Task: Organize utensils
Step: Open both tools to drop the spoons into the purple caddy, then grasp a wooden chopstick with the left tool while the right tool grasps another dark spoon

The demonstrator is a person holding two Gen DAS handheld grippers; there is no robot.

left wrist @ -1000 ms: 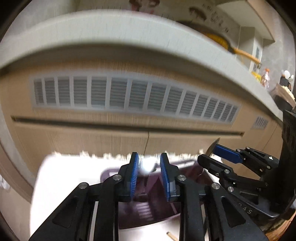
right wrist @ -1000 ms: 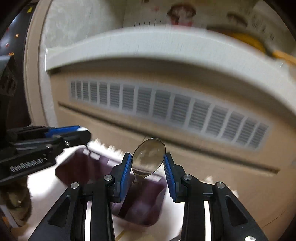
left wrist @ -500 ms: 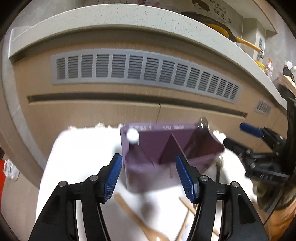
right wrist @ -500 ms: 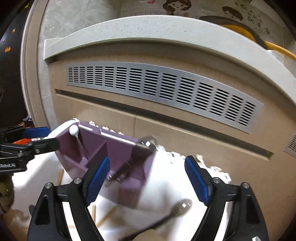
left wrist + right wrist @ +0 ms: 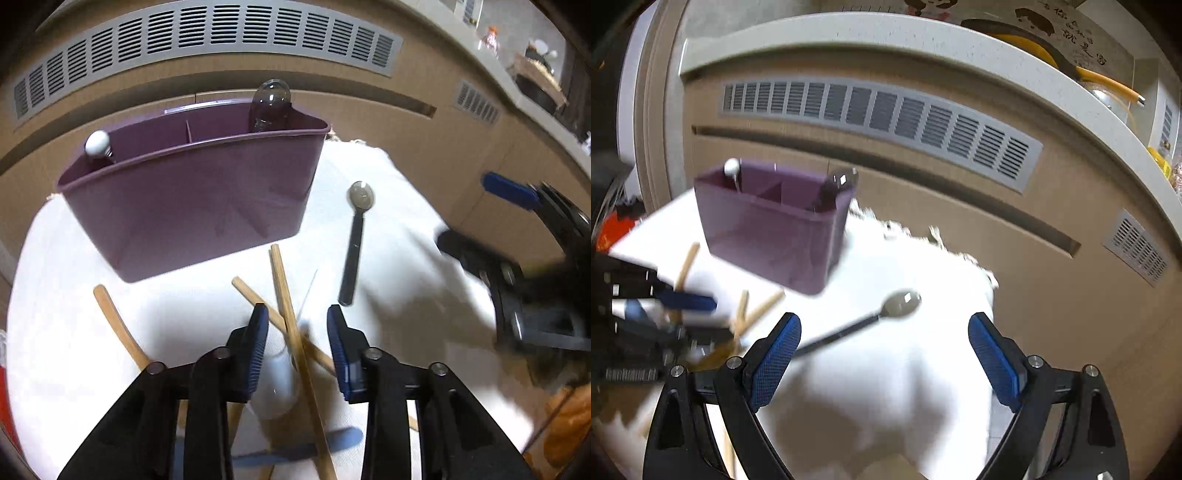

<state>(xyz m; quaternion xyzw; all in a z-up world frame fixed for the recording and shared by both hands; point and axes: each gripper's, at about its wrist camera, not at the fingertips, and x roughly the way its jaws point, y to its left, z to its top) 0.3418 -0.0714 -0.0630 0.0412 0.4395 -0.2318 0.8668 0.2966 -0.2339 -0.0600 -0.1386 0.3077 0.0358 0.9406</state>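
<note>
A purple divided caddy (image 5: 192, 206) (image 5: 768, 229) stands on a white cloth (image 5: 399, 295). A white ball-ended utensil (image 5: 98, 144) sits in its left compartment and a metal spoon (image 5: 271, 101) in its right. My left gripper (image 5: 296, 314) hangs low over crossed wooden chopsticks (image 5: 286, 295). Its jaws are closing with the sticks between them, and the pads are not touching. My right gripper (image 5: 883, 321) is wide and still opening, with nothing gripped. A black-handled spoon (image 5: 864, 325) (image 5: 354, 240) lies on the cloth just ahead of it.
A wooden spoon handle (image 5: 114, 325), a white piece and a blue utensil (image 5: 295, 448) lie under the left gripper. A wooden cabinet front with a grey vent (image 5: 879, 114) rises right behind the cloth. Each gripper shows blurred in the other's view.
Both grippers let go of their utensils, the white ball-ended one and the metal spoon, into the caddy. Both then pulled back and sank toward the cloth. The left narrowed again; the right spread wide.
</note>
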